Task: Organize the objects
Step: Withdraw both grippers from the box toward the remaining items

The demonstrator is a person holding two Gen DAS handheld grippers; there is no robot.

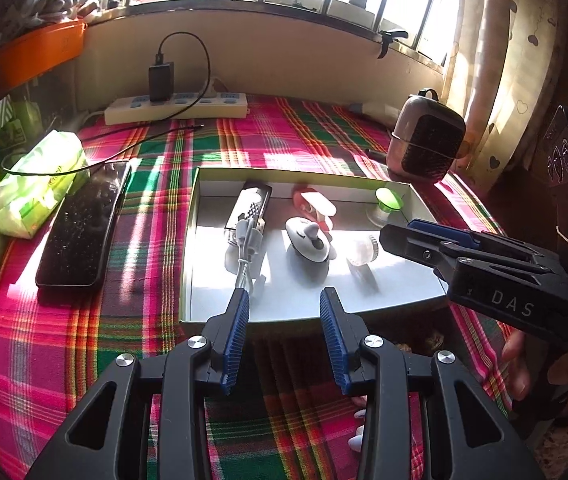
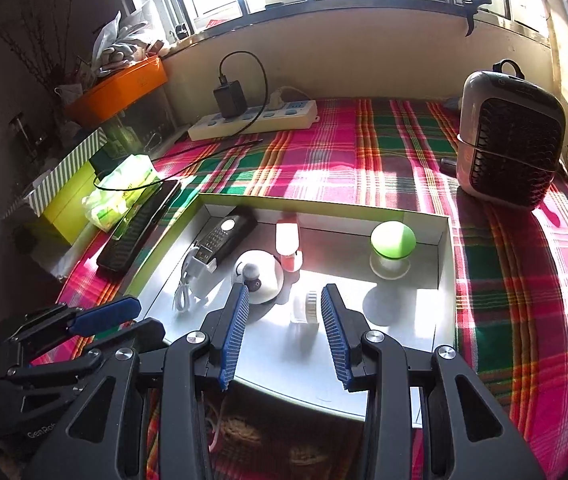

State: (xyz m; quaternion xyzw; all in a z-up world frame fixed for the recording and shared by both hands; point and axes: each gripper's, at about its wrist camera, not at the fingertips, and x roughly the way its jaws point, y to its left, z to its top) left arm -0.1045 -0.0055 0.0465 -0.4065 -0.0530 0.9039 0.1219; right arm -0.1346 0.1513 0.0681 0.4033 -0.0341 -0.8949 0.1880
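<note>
In the shallow white cardboard tray (image 2: 446,240) on the plaid-covered worktop (image 2: 524,300) lie one black remote (image 2: 228,236), one white cable (image 2: 186,284), one white dome (image 2: 260,276), one red bottle (image 2: 289,246), one clear jar (image 2: 306,308) and one green knob (image 2: 392,242). The left gripper (image 1: 284,312) and right gripper (image 2: 284,308) hover at the near edge, fingers apart and empty.

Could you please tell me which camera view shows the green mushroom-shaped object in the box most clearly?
The right wrist view: the green mushroom-shaped object shows whole there, domed cap and pale base unobstructed in the box. In the left wrist view it is smaller, glare-washed in the far corner, just behind the right gripper.
</note>
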